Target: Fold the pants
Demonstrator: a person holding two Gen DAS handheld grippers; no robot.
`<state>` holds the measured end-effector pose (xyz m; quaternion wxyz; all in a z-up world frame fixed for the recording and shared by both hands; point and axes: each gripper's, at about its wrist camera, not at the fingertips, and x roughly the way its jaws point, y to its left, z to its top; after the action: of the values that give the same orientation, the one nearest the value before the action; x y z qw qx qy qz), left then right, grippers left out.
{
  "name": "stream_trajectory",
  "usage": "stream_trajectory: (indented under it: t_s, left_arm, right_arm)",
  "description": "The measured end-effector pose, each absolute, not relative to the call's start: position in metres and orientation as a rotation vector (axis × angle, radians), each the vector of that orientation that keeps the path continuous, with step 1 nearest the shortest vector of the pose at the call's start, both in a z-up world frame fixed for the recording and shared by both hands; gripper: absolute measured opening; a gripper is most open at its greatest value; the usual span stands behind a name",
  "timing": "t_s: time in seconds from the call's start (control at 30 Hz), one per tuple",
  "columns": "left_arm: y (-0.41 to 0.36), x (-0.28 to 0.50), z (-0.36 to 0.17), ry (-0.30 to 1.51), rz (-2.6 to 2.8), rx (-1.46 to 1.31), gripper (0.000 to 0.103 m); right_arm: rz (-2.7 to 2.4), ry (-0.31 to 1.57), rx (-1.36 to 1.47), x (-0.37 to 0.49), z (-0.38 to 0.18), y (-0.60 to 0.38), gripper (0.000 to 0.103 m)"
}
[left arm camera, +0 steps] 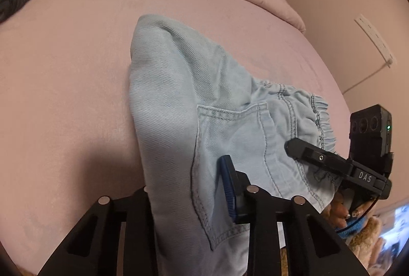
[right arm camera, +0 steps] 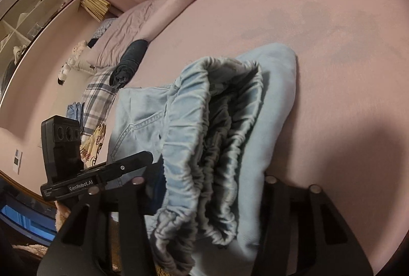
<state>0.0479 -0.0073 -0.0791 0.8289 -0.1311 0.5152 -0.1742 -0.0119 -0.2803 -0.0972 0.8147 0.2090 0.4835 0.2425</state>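
Pink bed [left arm camera: 64, 97] carrying folded light-blue pants [left arm camera: 184, 102], gripped near the back pocket by the left gripper [left arm camera: 189, 201] and at the elastic waistband [right arm camera: 204, 148] by the right gripper [right arm camera: 204, 186], fingers of both closed on denim; beyond, a plaid pillow [right arm camera: 98, 99].

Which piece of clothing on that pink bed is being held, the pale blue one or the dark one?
The pale blue denim pants, clamped between both grippers at the near edge. The dark garment lies rolled up and untouched, far back by the pillow.
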Motion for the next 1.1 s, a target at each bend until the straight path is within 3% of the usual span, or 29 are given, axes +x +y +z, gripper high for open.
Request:
stream_trajectory:
  t_s: [0.47,0.67,0.87,0.9,1.0,1.1]
  left_arm:
    - [0.025,0.083,-0.003,0.894,-0.340,-0.293,0.024]
    - [0.026,0.123,-0.012,0.877,-0.245,-0.266,0.024]
    - [0.019,0.154,-0.067,1.022,-0.174,-0.212,0.024]
    - [0.018,0.159,-0.077,1.040,-0.159,-0.210,0.025]
    - [0.021,0.161,-0.088,1.045,-0.133,-0.224,0.041]
    - [0.030,0.165,-0.092,1.068,-0.137,-0.299,0.047]
  right_arm:
    - [0.600,0.886,0.349,0.038,-0.011,-0.236,0.042]
    - [0.575,0.916,0.354,0.083,-0.028,-0.227,0.043]
    - [0.475,1.057,0.327,0.108,-0.082,-0.223,0.044]
    - [0.450,1.081,0.318,0.110,-0.090,-0.224,0.045]
    - [0.435,1.083,0.329,0.113,-0.099,-0.228,0.052]
    - [0.427,1.082,0.308,0.112,-0.097,-0.228,0.053]
